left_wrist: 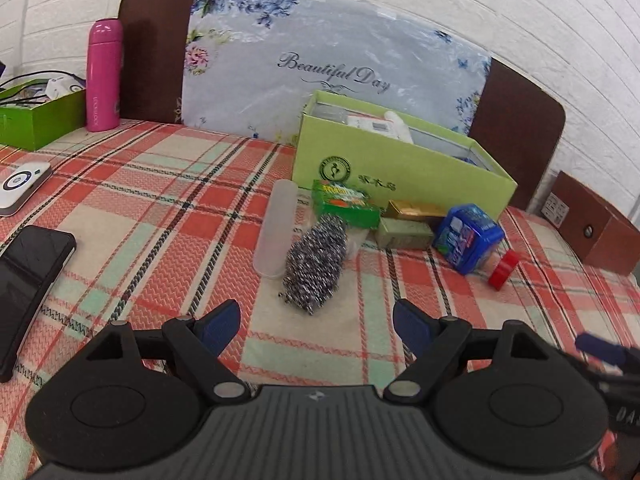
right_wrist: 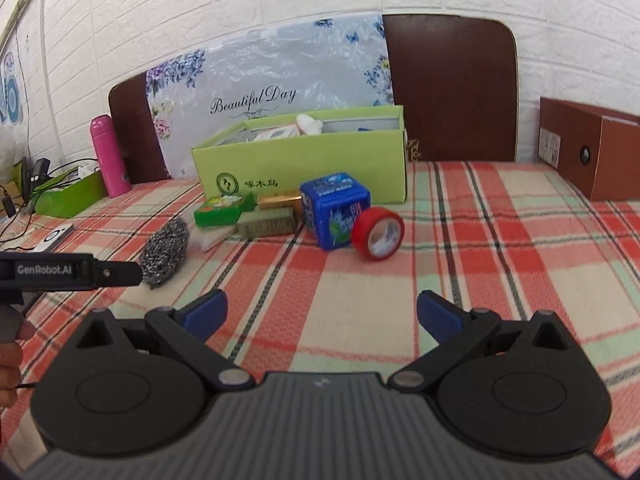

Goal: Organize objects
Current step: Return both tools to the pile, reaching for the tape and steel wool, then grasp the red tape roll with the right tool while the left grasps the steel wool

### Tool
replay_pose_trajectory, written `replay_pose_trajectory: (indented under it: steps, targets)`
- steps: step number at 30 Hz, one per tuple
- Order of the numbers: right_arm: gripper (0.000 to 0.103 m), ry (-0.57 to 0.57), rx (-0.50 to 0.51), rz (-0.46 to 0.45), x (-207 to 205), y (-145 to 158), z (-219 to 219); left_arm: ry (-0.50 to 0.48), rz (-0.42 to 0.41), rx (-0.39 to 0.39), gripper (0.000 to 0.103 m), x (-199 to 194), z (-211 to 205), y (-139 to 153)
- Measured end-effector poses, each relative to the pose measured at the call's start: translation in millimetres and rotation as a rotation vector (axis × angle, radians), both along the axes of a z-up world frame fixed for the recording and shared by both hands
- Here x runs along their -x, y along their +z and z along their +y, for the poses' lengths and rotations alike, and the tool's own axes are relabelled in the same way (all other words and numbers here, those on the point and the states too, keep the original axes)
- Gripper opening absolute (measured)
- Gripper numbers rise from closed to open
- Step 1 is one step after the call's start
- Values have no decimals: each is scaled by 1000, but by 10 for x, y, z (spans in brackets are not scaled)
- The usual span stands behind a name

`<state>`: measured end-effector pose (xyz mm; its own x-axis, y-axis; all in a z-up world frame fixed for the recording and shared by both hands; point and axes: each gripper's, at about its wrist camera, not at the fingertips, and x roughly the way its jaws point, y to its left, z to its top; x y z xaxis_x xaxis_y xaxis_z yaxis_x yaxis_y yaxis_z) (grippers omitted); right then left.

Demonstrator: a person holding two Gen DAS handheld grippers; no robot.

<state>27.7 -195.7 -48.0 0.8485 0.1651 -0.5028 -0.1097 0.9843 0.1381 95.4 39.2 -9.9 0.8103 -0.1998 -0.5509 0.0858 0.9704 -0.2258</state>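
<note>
On the plaid cloth, a steel scourer (left_wrist: 316, 266) lies just ahead of my open left gripper (left_wrist: 316, 320), nothing between its fingers. A frosted plastic tube (left_wrist: 277, 227) lies left of the scourer. Behind them sit a green packet (left_wrist: 345, 203), a gold box (left_wrist: 416, 209), an olive box (left_wrist: 404, 233), a blue tub (left_wrist: 468, 238) and a red tape roll (left_wrist: 503, 270). The light green box (left_wrist: 400, 168) stands at the back with items inside. My right gripper (right_wrist: 322, 312) is open and empty, short of the red tape roll (right_wrist: 378, 233) and blue tub (right_wrist: 335, 210). The scourer (right_wrist: 166, 252) lies to its left.
A pink bottle (left_wrist: 104, 76) and a green tray (left_wrist: 36, 118) with cables stand far left. A black phone (left_wrist: 28, 280) and a white device (left_wrist: 22, 184) lie left. A brown box (right_wrist: 592, 148) sits at the right. A dark headboard and floral bag (left_wrist: 320, 64) back the bed.
</note>
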Motion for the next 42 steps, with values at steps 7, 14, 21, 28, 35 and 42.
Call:
replay_pose_trajectory:
  steps: [7,14,21,28,35,42]
  targets:
    - [103,-28,-29,21,74,-42,-43,-37,-76,-25,87,-330,-110,59]
    - [103,-58,-27,39,5,-53,-132,-120,9,-57,37,-633,-84,-108]
    - [97,-101,30,40,-288,-89,-117,-191,-6,8,41,-197,-111,-75]
    - [79,-104,113,60,-611,-120,-113,-230,9,-77,54,-130,-225,-123]
    - [77,-83,163,66,-770,-60,-112,-237,41,-65,53,-218,-198,-94]
    - [77,-30,241,44,-1047,-93,9,-183,91,-20,64,-285,-125,-111]
